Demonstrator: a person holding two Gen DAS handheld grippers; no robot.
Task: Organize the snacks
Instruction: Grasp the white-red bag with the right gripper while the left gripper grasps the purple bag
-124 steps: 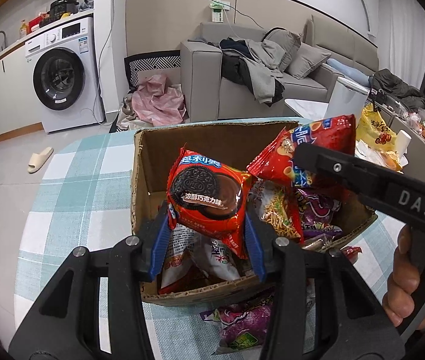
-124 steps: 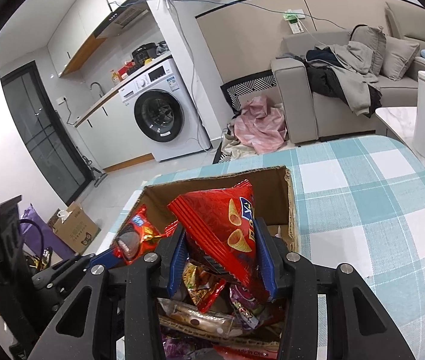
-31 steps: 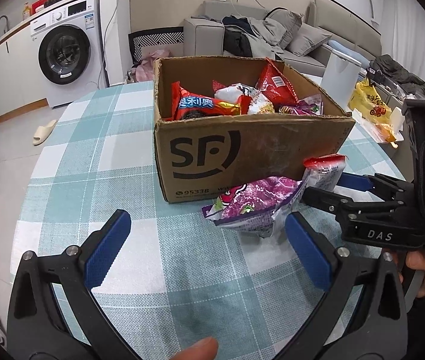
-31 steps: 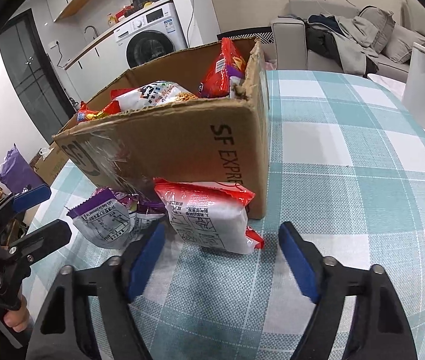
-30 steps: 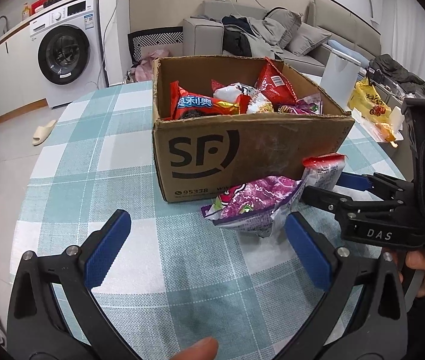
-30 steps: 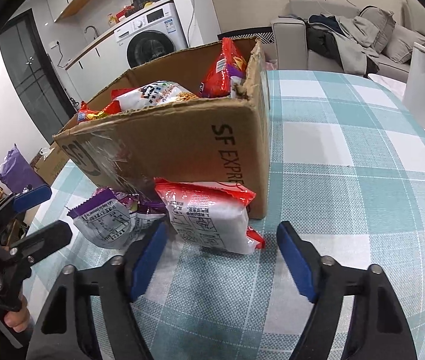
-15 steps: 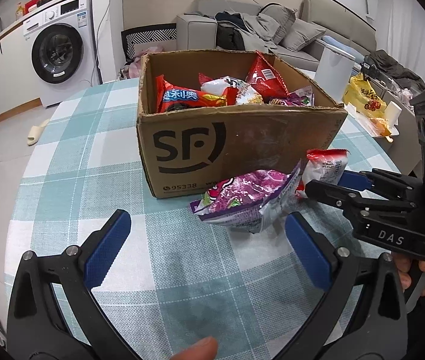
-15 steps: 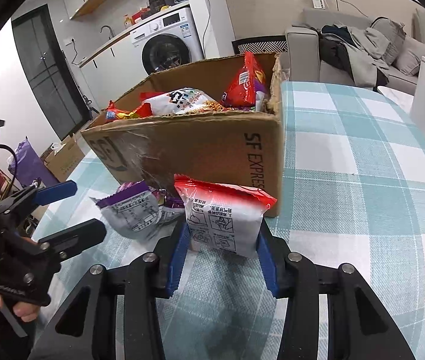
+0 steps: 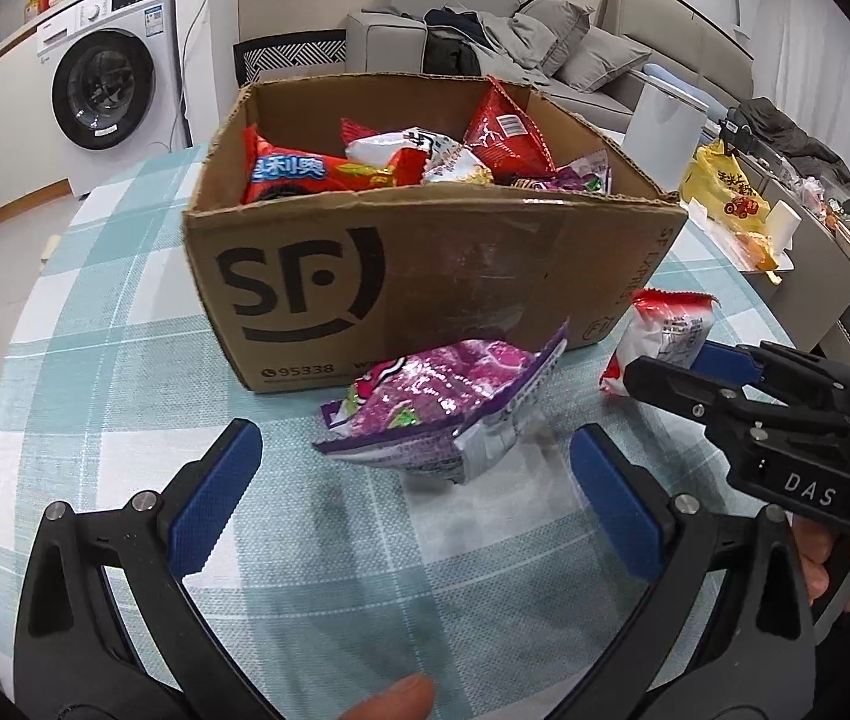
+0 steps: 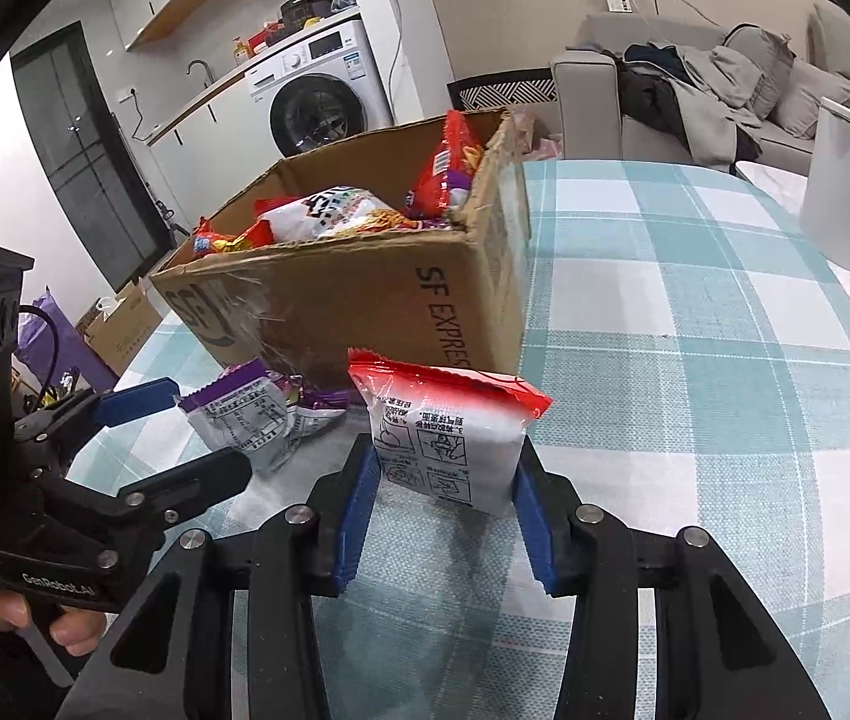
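Observation:
A cardboard SF box (image 9: 413, 276) full of snack packs stands on the checked table; it also shows in the right wrist view (image 10: 365, 294). A purple snack bag (image 9: 443, 402) lies in front of it, between the wide-open blue pads of my left gripper (image 9: 419, 492), a little ahead of them. My right gripper (image 10: 443, 504) is shut on a white and red snack pack (image 10: 449, 438), held upright just above the table by the box's corner. That pack also shows in the left wrist view (image 9: 665, 330), as does the purple bag in the right wrist view (image 10: 251, 420).
A white bin (image 10: 839, 192) stands past the table's far right edge. A yellow bag (image 9: 725, 192) lies on a side counter to the right. A sofa (image 9: 485, 42) and a washing machine (image 9: 107, 90) are behind. The table edge curves near on the left.
My right gripper has closed on the white and red pack and lifted it slightly. My left gripper has stayed open and moved closer to the purple bag.

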